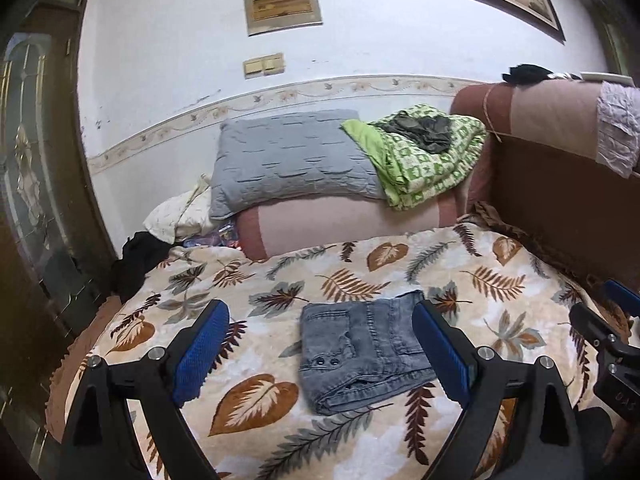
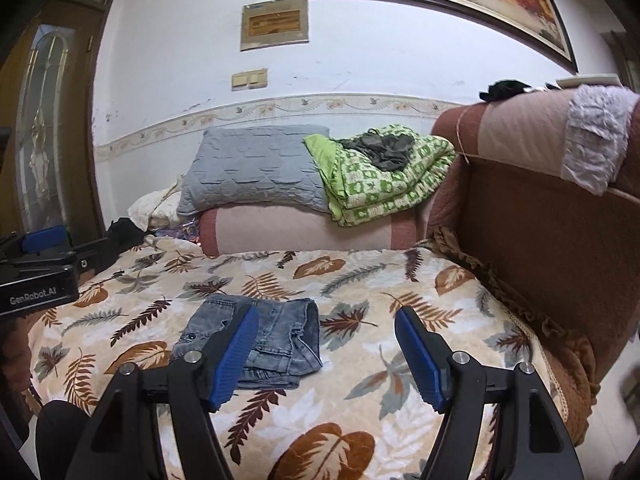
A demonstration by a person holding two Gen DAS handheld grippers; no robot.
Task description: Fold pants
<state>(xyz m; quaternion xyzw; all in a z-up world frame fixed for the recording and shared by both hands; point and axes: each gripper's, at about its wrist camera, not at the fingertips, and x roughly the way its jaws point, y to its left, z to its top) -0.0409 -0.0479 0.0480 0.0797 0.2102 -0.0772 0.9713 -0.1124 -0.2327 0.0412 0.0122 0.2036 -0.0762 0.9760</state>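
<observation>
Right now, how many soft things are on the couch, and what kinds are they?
Folded jeans: 1
Grey pillow: 1
Green quilt: 1
Leaf blanket: 1
Total: 4 that I can tell apart. There is also some dark clothing on the quilt and at the couch's left edge, too bunched up to count.

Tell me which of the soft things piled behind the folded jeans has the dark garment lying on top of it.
The green-and-white patterned quilt, right of the grey pillow. A dark crumpled garment sits on it; the pillow's top is bare.
</observation>
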